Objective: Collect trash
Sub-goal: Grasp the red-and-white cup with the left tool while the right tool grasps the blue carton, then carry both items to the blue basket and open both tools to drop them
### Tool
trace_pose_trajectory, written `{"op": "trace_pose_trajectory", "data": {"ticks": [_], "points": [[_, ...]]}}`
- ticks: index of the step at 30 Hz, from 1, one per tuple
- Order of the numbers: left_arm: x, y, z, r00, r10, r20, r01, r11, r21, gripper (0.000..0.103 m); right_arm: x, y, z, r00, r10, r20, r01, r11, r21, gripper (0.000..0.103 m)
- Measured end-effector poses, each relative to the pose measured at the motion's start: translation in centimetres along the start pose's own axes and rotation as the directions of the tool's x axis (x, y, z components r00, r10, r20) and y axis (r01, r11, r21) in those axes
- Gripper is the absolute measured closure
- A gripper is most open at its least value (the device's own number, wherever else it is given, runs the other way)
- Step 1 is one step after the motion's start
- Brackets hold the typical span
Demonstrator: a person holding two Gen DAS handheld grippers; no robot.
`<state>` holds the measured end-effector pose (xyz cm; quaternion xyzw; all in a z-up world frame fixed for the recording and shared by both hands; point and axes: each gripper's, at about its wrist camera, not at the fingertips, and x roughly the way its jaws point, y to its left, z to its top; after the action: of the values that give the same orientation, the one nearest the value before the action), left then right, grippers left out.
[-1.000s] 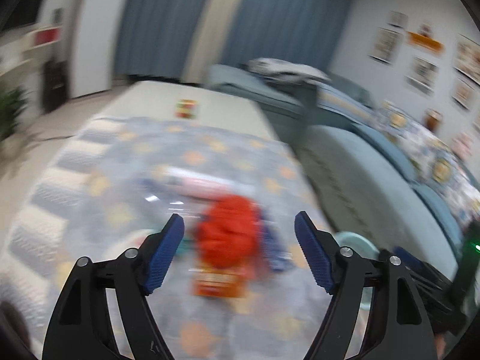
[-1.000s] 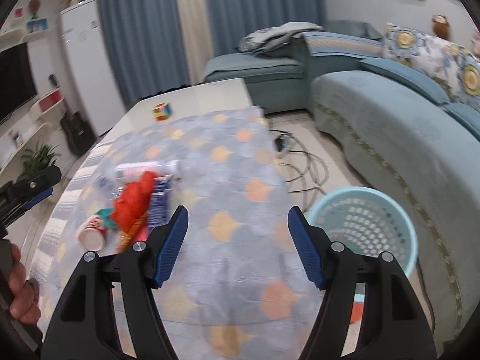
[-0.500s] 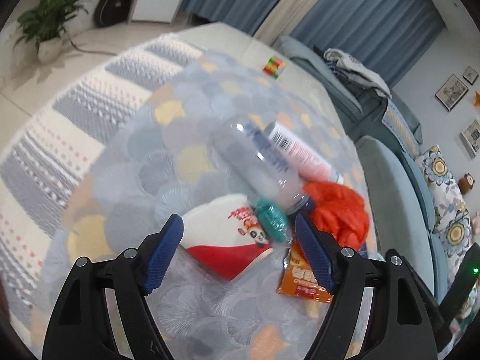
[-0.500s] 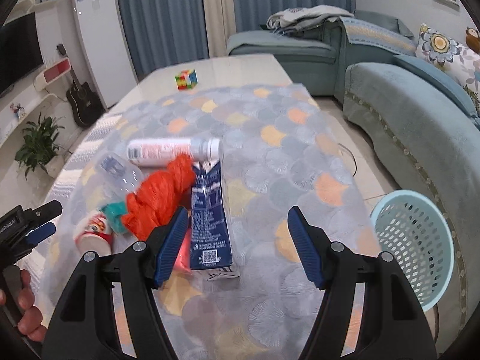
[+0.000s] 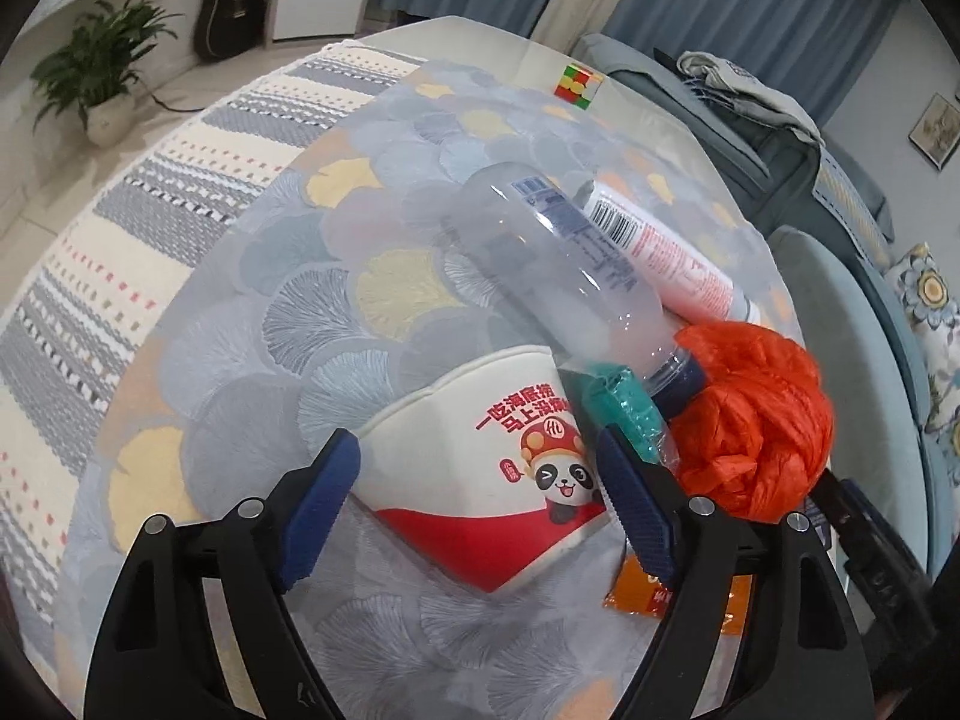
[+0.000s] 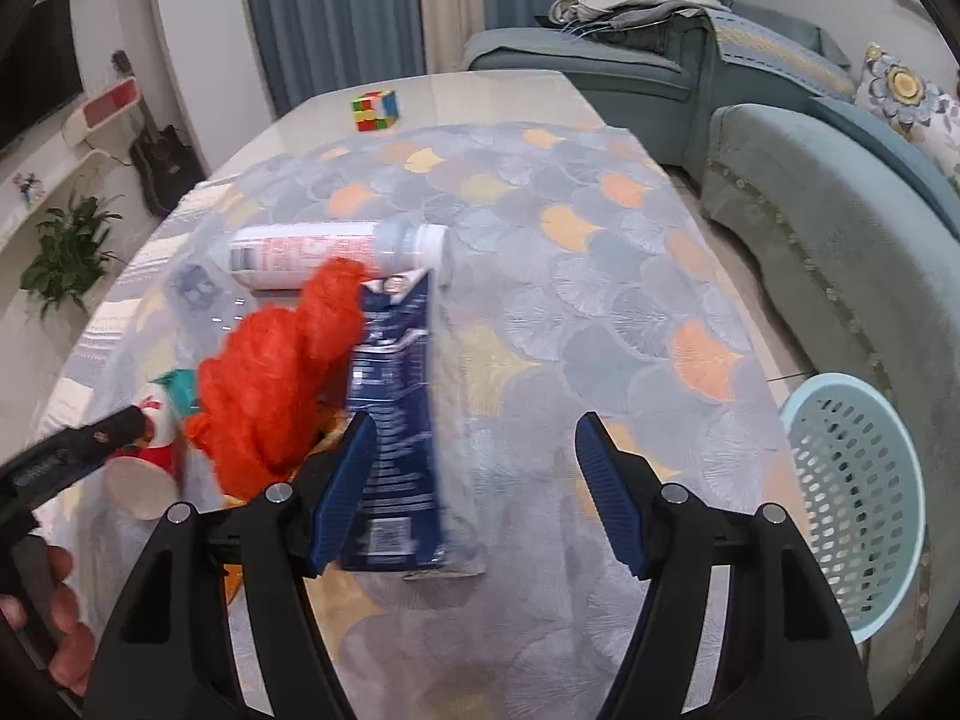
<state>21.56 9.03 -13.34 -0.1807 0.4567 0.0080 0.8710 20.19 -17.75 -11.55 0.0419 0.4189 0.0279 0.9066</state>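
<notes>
A white and red paper cup (image 5: 480, 450) with a panda print lies on its side on the patterned cloth. My left gripper (image 5: 480, 480) straddles it, jaws opening, pads beside the cup and not pressing it. Behind the cup lie a clear plastic bottle (image 5: 558, 264), a pink-white bottle (image 5: 666, 252), a teal wrapper (image 5: 624, 408), a crumpled orange-red bag (image 5: 750, 420) and an orange snack packet (image 5: 636, 594). My right gripper (image 6: 474, 480) hangs open over the cloth. A blue carton (image 6: 396, 420) lies flat by its left finger, untouched.
A light-blue perforated basket (image 6: 858, 492) stands on the floor right of the table, next to a teal sofa (image 6: 840, 228). A colour cube (image 6: 375, 110) sits at the table's far end. A person's hand (image 6: 60, 630) holds the left gripper at lower left.
Both grippers came down and closer to the trash pile. The left one swung from the red bag onto the paper cup; the right one neared the blue carton.
</notes>
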Motion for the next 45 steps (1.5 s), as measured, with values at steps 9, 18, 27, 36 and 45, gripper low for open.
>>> {"op": "trace_pose_trajectory", "data": {"ticks": [9,18,27,36,45], "points": [[0.0,0.2,-0.1,0.999,0.015,-0.043,-0.012,0.998,0.057,0.022,0.3,1.5,0.7,1.0,0.015,-0.028,-0.016,0.999,-0.046,0.038],[-0.4,0.9,-0.2,0.993,-0.003,-0.116,0.013,0.996,0.084,0.023,2.2,1.5,0.2,0.995,-0.024,-0.097,0.019,0.998,-0.054,0.038],[0.5,0.3,-0.7,0.997,0.046,-0.059,-0.04,0.994,0.102,0.02,4.4,0.8,0.5,0.99,0.004,-0.143,-0.007,1.0,-0.019,0.069],[-2.8,-0.6,-0.3,0.998,-0.016,0.064,0.006,0.988,0.151,0.046,-0.3,-2.7,0.5,1.0,0.014,-0.007,-0.013,0.996,0.087,0.069],[-9.8,-4.9,0.1,0.935,-0.271,0.228,0.228,0.953,0.198,0.047,-8.6,-8.7,0.6,0.979,-0.061,0.196,0.014,0.973,0.23,0.069]]}}
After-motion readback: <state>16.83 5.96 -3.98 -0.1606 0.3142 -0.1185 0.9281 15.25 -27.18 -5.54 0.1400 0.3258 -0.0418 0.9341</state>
